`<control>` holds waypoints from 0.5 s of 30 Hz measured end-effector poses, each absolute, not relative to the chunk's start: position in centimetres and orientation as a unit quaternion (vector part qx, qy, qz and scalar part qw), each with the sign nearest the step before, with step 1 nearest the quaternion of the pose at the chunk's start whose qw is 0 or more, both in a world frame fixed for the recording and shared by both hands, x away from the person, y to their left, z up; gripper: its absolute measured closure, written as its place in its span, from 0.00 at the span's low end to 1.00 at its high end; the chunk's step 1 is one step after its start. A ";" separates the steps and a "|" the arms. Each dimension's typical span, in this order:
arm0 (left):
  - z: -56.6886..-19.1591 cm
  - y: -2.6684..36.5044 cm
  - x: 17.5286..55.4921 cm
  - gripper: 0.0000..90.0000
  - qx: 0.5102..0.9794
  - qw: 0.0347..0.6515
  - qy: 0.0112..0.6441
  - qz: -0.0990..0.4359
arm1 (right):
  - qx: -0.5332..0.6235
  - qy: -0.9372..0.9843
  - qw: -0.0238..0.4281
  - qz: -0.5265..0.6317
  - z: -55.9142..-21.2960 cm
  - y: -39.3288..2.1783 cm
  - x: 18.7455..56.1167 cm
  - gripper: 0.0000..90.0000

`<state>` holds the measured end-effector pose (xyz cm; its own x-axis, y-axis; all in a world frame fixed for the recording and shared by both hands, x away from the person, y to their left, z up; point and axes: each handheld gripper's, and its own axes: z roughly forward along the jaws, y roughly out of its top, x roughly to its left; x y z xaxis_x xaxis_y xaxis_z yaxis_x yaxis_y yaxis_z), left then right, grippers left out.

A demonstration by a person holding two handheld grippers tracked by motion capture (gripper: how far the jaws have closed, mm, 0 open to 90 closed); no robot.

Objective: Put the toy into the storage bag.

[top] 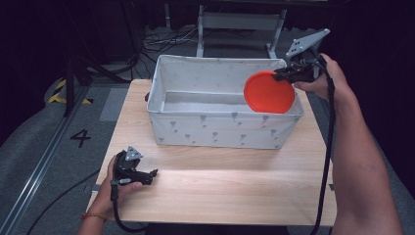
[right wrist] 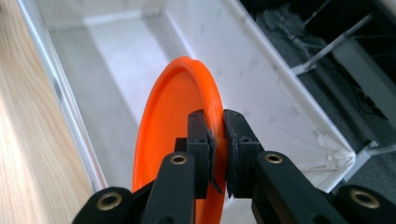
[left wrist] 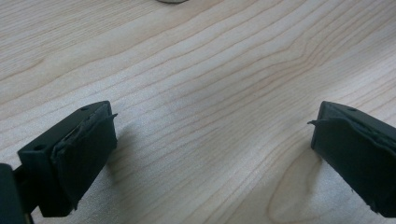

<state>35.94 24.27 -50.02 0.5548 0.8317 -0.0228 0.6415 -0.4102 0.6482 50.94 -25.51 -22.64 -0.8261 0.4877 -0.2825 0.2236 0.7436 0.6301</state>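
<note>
Up at the bin's [top: 220,129] right end, the right gripper [top: 280,74] has its jaws clamped on the rim of an orange plate [top: 269,92], which hangs on edge, tilted, over the bin's inside. Down on the tabletop [top: 225,191], the left gripper [top: 152,174] rests with jaws wide apart, nothing between them.

The setting was a lab-type recording bay: a pale wooden table [top: 220,191] stood on grey carpet marked with a black numeral four [top: 80,138], hazard-striped tape [top: 58,91], loose floor cables [top: 161,39] and black surrounding drapes.
</note>
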 end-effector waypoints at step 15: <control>-50.0 24.3 36.0 0.00 0.826 0.310 0.445 0.154 | 0.155 0.959 0.155 0.181 -27.0 -24.3 52.0 0.92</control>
<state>35.97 24.29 -50.03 0.5572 0.8301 -0.0219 0.6398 -0.4124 0.6485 52.00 -24.29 -27.04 -0.9037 0.3535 -0.2415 0.2413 0.8865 0.3948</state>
